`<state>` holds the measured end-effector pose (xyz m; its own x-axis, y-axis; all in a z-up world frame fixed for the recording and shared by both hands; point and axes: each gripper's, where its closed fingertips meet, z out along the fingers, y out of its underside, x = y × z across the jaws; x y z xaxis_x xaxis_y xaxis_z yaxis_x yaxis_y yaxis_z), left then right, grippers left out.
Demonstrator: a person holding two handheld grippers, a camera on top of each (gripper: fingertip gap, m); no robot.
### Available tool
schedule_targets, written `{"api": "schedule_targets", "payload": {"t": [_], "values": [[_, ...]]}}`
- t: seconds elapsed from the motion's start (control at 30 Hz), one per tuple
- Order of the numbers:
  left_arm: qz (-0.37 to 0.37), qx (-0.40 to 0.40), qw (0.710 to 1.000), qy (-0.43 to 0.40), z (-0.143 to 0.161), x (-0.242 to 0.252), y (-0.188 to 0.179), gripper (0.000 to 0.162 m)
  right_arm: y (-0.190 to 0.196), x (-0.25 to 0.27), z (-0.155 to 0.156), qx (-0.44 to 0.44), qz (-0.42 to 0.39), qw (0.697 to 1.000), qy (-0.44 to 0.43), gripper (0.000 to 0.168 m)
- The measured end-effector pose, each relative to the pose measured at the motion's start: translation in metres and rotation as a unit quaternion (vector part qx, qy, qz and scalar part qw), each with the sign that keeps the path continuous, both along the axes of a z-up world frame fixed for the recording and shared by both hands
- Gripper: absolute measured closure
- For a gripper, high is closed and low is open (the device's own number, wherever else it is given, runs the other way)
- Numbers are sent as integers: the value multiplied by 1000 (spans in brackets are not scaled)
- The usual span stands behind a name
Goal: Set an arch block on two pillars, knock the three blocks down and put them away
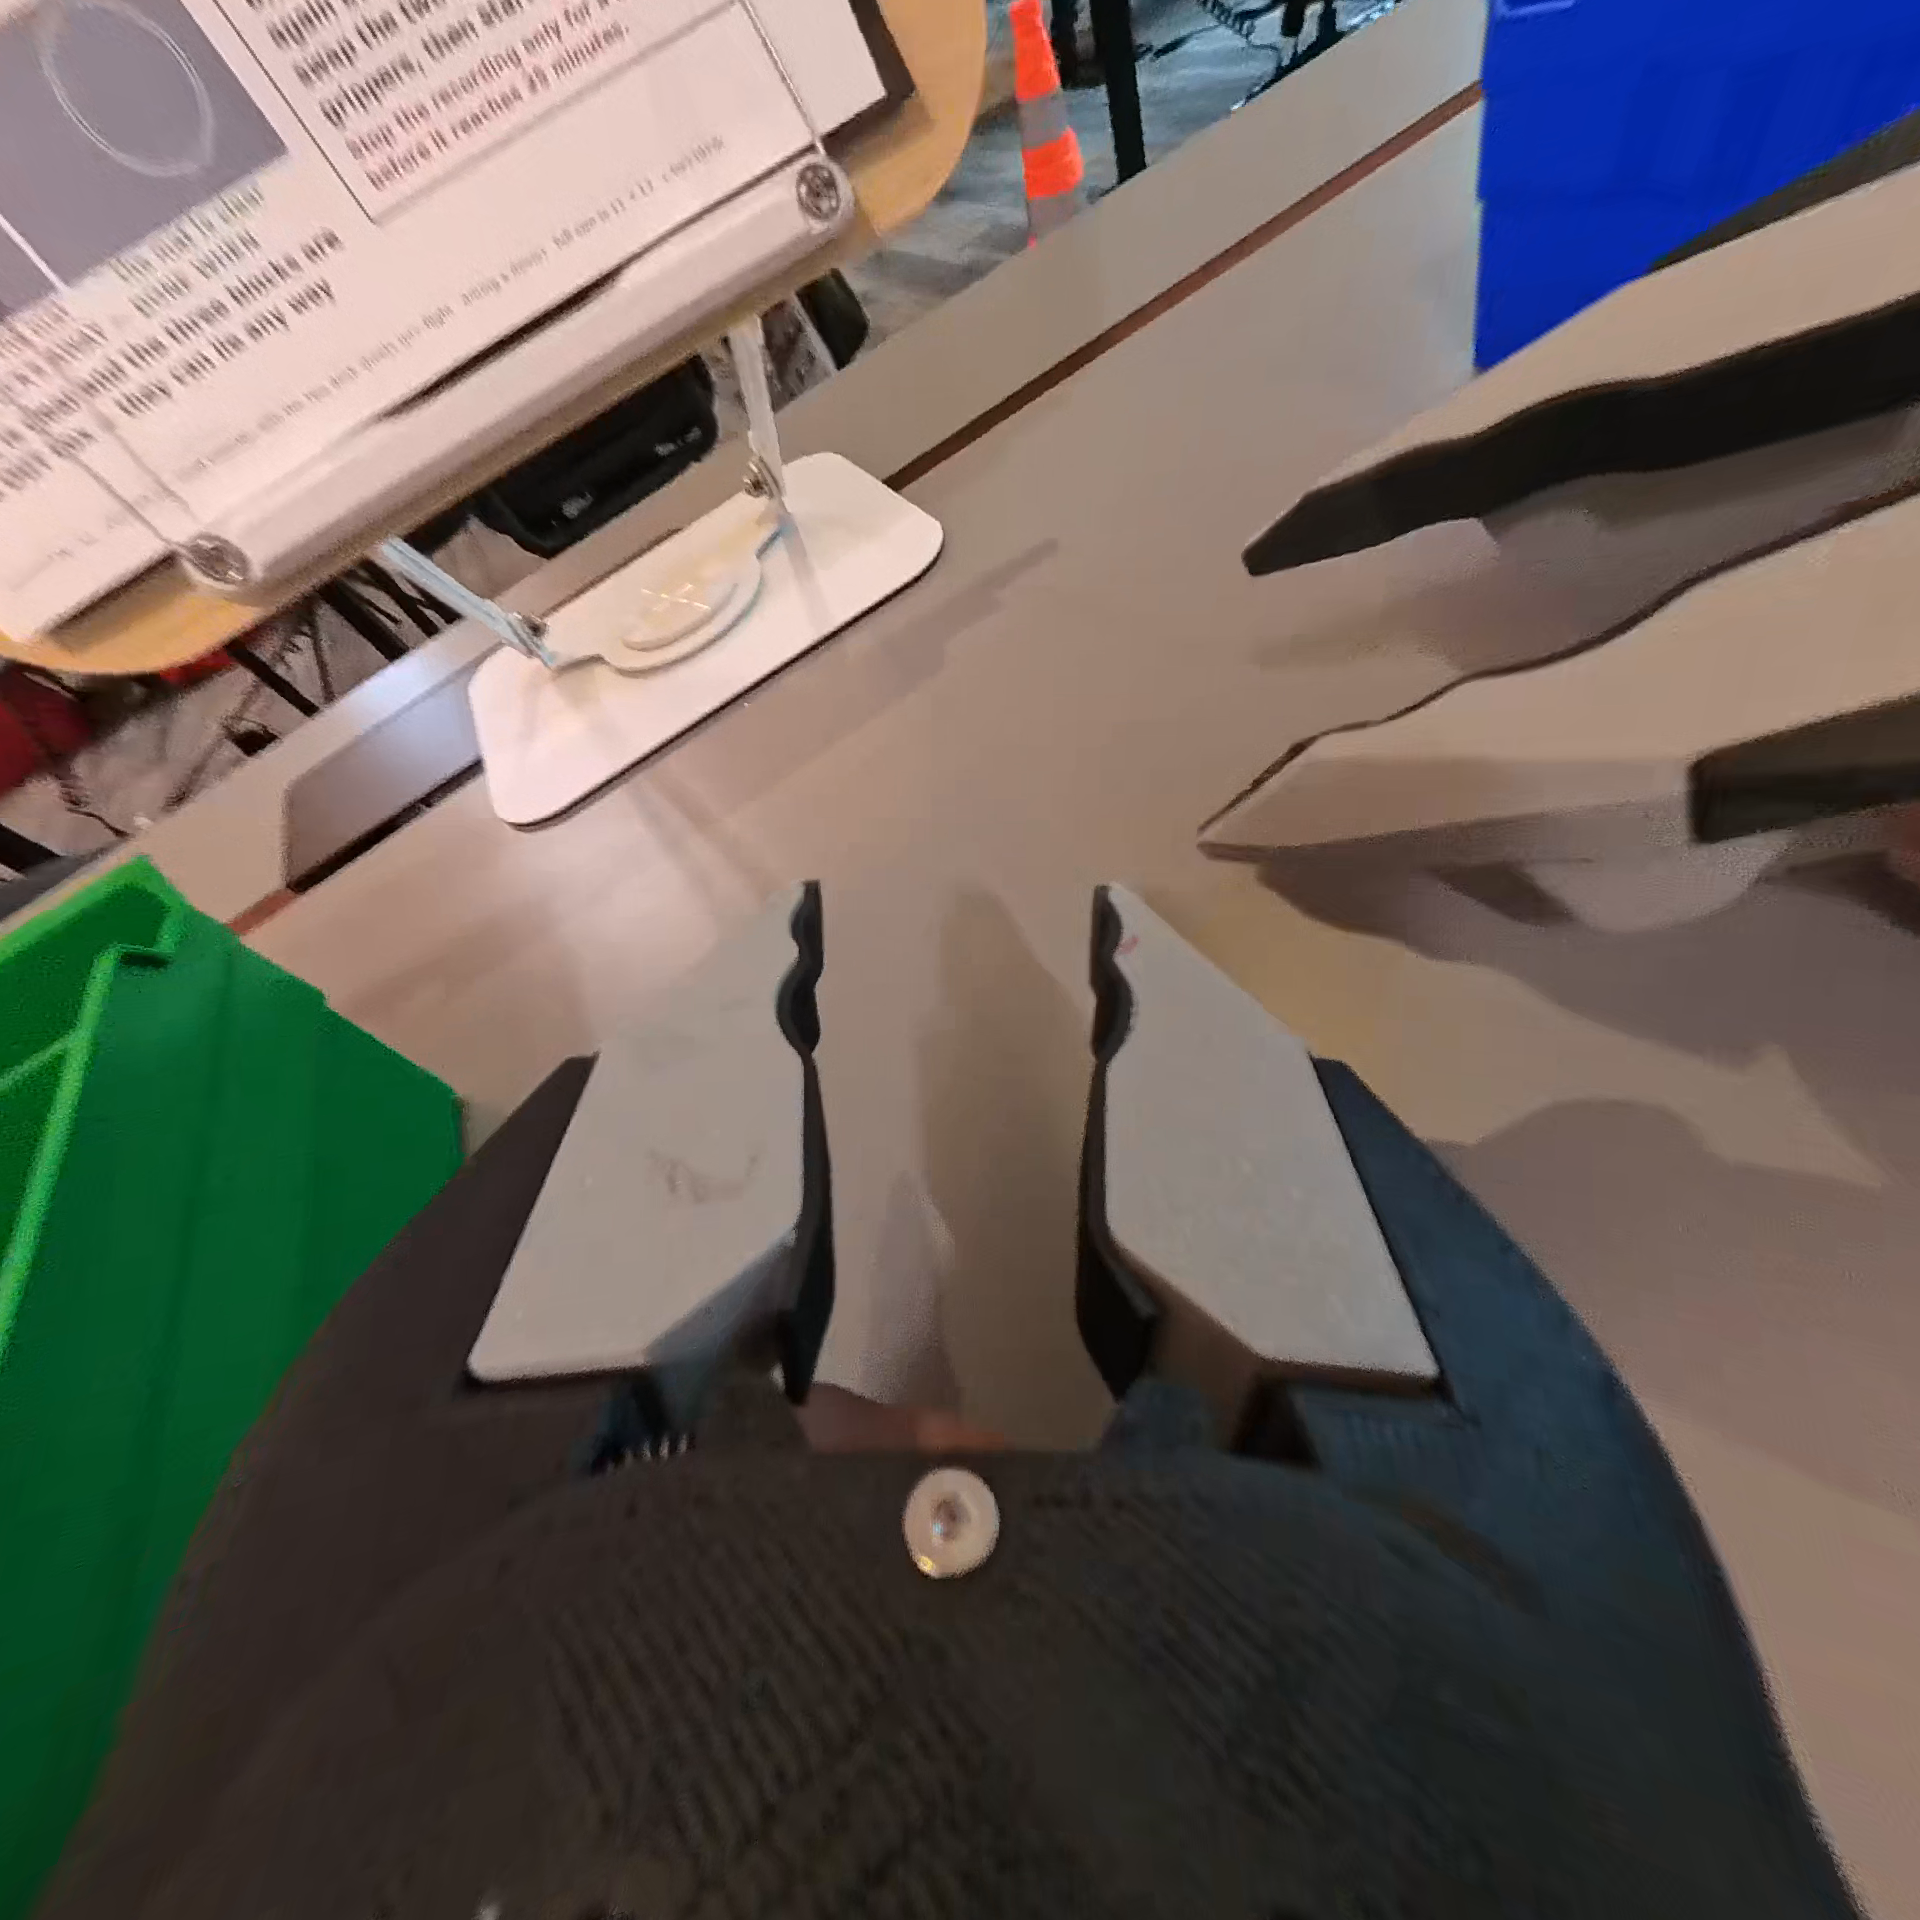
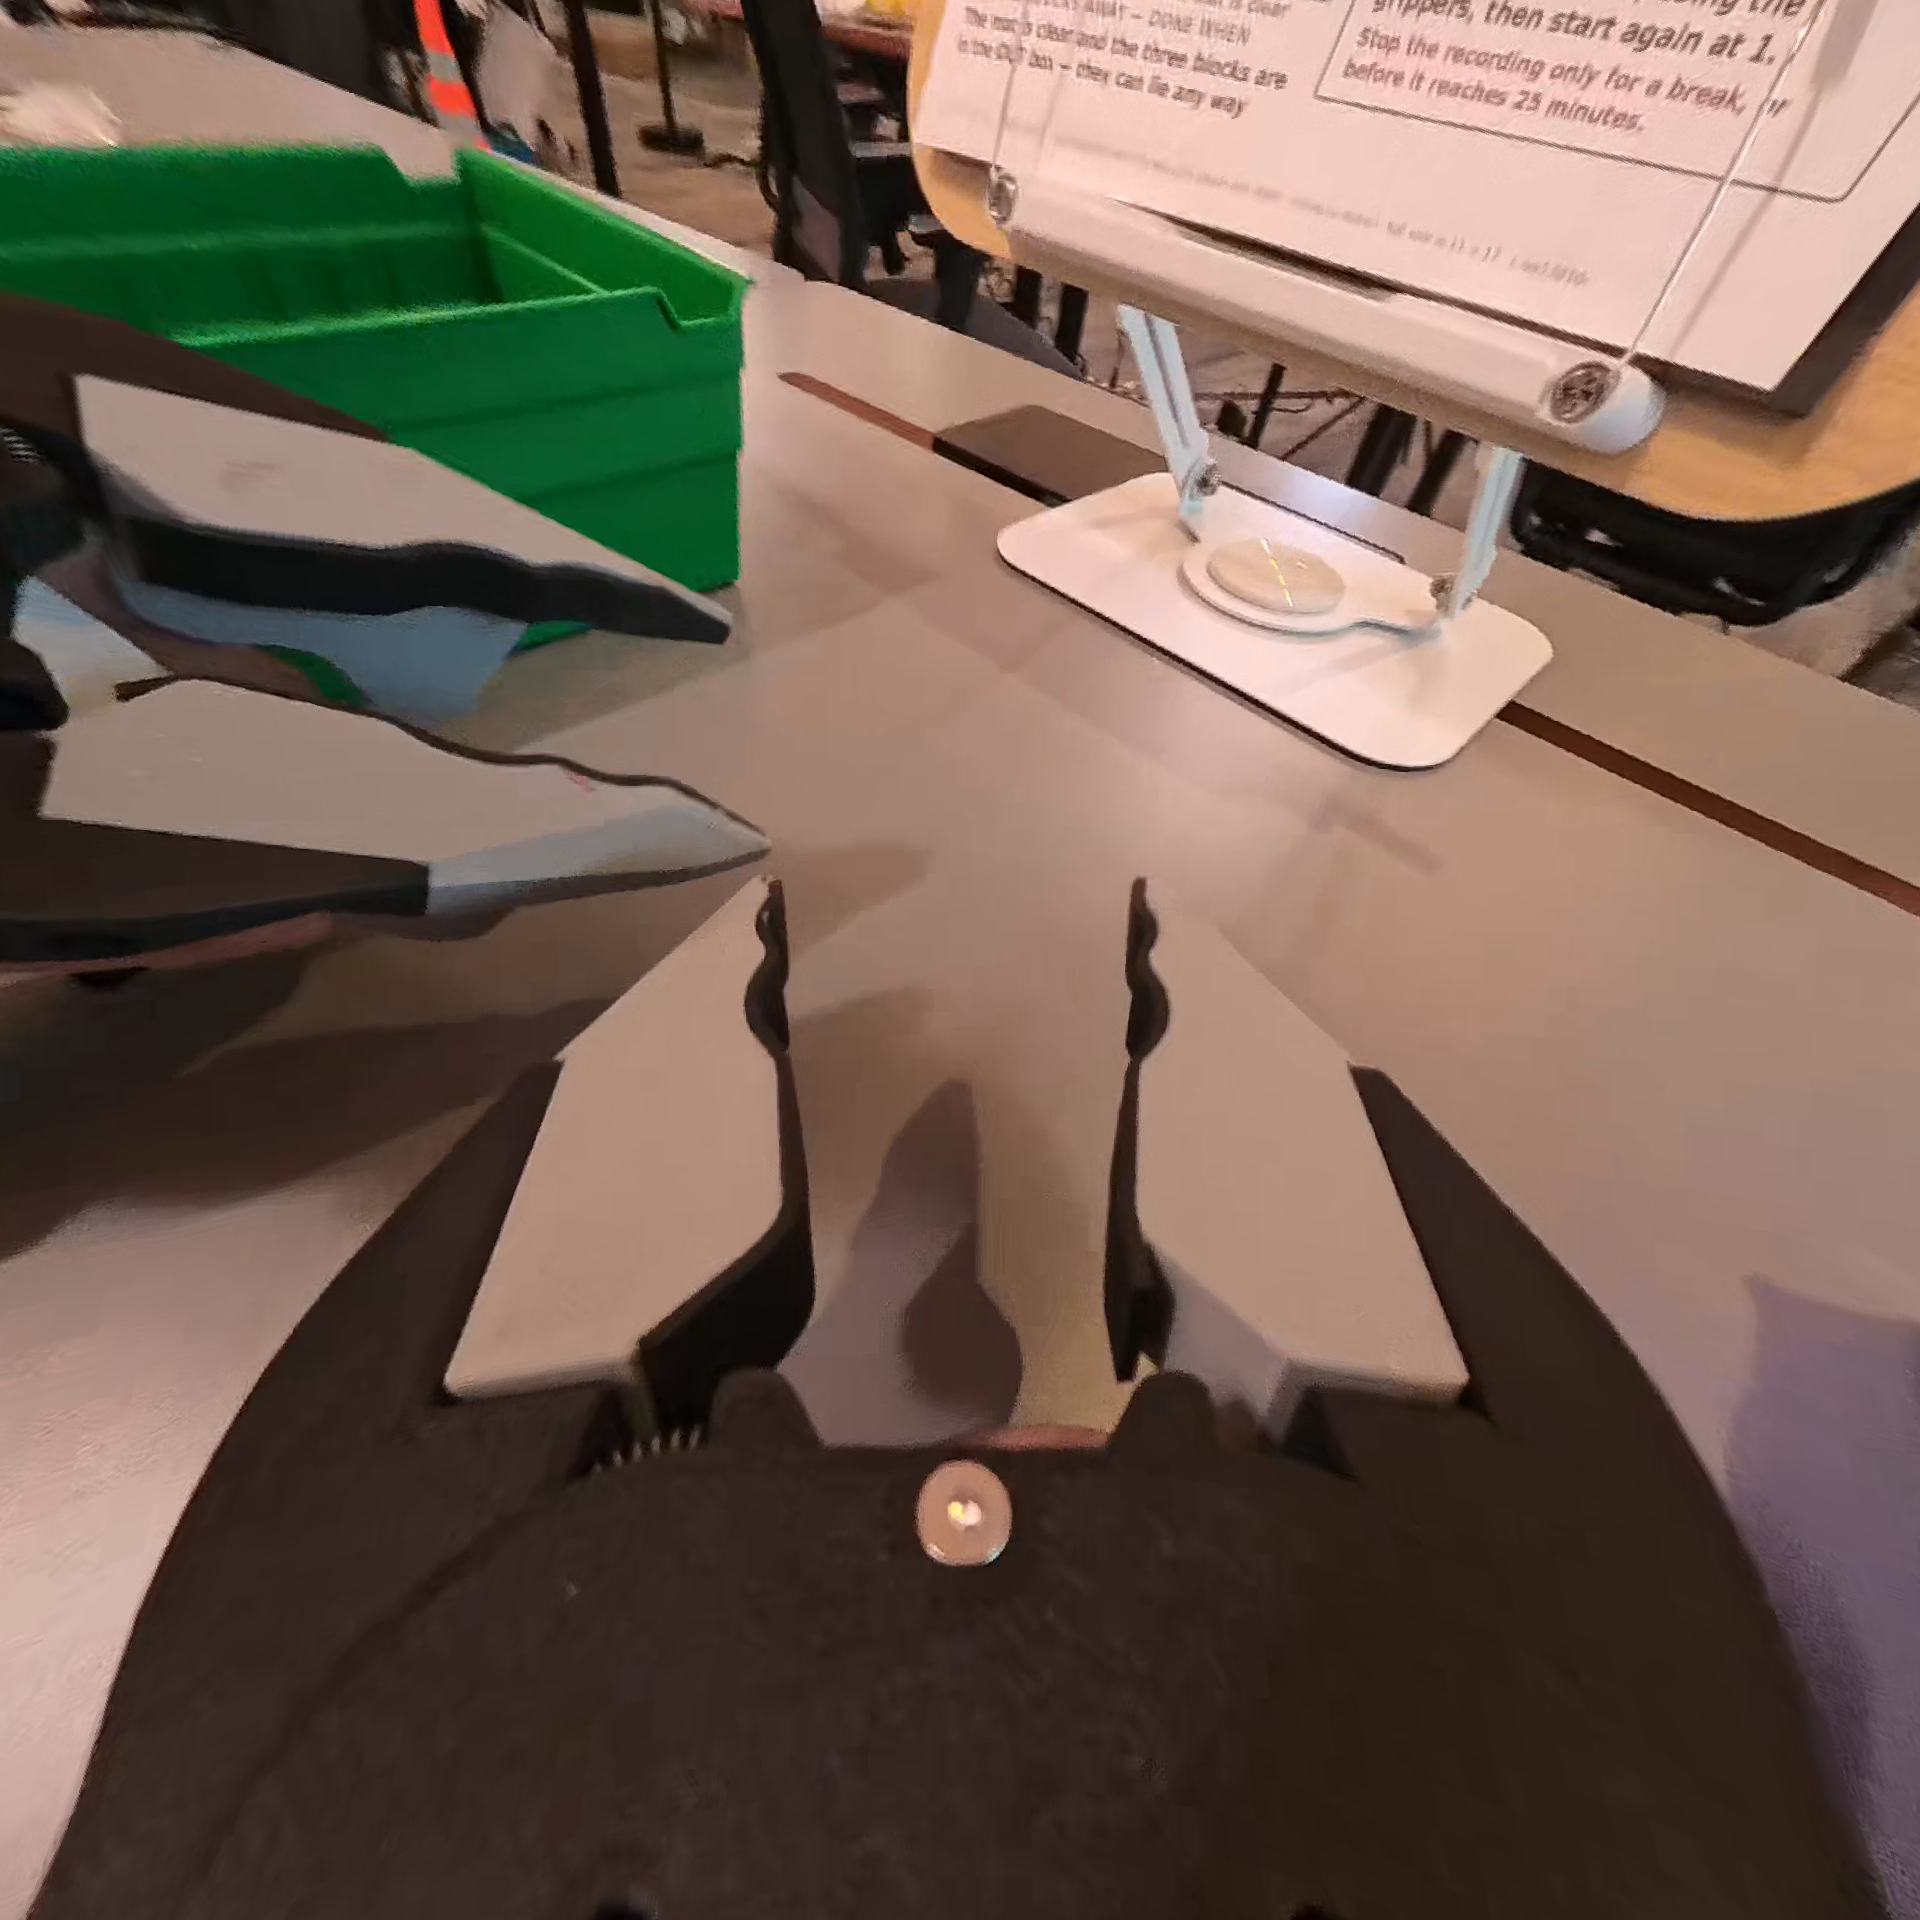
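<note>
Two sets of tongs hang over the surface (image 1: 1039, 665), and both are spread with nothing between them. We hold the left tongs (image 1: 956, 914) pointing toward twelve o'clock, their tips above bare grey top; the right tongs (image 2: 956, 904) do the same in their own view. Each pair also shows in the other's picture, coming in from three o'clock in the left wrist view and from nine o'clock in the right wrist view, so we judge the two are held close together, side by side.

No blocks appear anywhere in either view: no arch, no pillars. We cannot tell whether they lie in a bin or out of sight. A green bin (image 2: 468, 353) sits at ten o'clock in the right wrist view, with its divided inside partly visible and, as far as we can see, holding nothing. A blue bin (image 1: 1683, 156) stands at one o'clock in the left wrist view.

A sheet holder (image 2: 1278, 613) on a white base stands beyond the tongs, tilted toward us so its page can be read.

With both tongs empty and level, we judge this a pause between rounds.
</note>
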<state>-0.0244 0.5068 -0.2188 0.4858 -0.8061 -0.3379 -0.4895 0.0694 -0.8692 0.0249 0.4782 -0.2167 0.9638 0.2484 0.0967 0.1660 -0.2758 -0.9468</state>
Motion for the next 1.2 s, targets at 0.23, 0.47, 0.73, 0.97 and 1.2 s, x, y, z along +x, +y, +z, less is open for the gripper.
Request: {"api": "schedule_targets", "payload": {"t": [0.23,0.47,0.73,0.97,1.2], "values": [[-24,-18,1000,0,-1,5,-9,110,-4,-9,5,7,45,998,53,108],[-14,-26,999,22,-15,4,-4,109,-2,-9,3,-7,52,996,71,109],[25,-11,1000,-1,-6,-9,13,113,-3,-8,6,-1,55,995,82,106],[50,-24,998,-6,-12,-17,21,113,-8,-1,9,6,46,995,94,100],[41,-49,997,-48,0,-15,16,108,-12,-1,6,2,62,996,70,87]]}}
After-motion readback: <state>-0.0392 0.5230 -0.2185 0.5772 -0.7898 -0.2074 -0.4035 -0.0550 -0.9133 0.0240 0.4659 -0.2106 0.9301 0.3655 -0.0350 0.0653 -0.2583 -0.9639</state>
